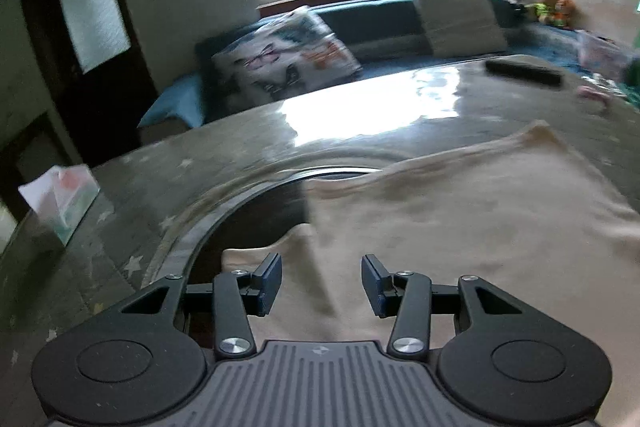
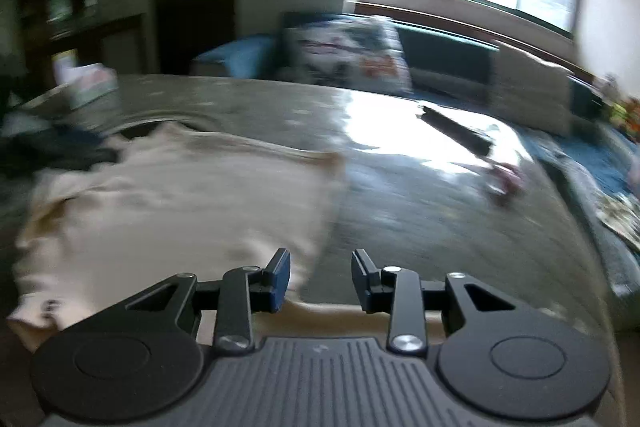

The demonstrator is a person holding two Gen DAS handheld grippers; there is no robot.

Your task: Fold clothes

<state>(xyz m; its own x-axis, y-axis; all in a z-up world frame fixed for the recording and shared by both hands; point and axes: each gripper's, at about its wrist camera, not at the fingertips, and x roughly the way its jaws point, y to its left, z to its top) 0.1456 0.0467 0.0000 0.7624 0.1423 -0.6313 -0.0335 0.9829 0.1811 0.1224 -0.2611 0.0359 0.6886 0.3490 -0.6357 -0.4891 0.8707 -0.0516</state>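
Observation:
A beige garment [image 1: 460, 219] lies spread flat on the glossy grey table [image 1: 248, 139]. In the left wrist view my left gripper [image 1: 321, 285] is open and empty, just above the garment's near left part, beside a fold line. In the right wrist view the same garment [image 2: 180, 195] lies to the left. My right gripper [image 2: 321, 281] is open and empty over the garment's near right corner, at the table's front edge. Both views are blurred.
A tissue box [image 1: 64, 201] stands at the table's left edge. A dark flat remote-like object [image 1: 524, 71] and a small pink item [image 1: 592, 93] lie at the far right. Dark clothes [image 2: 60, 149] are piled at the left. A sofa with cushions [image 1: 280, 59] stands behind.

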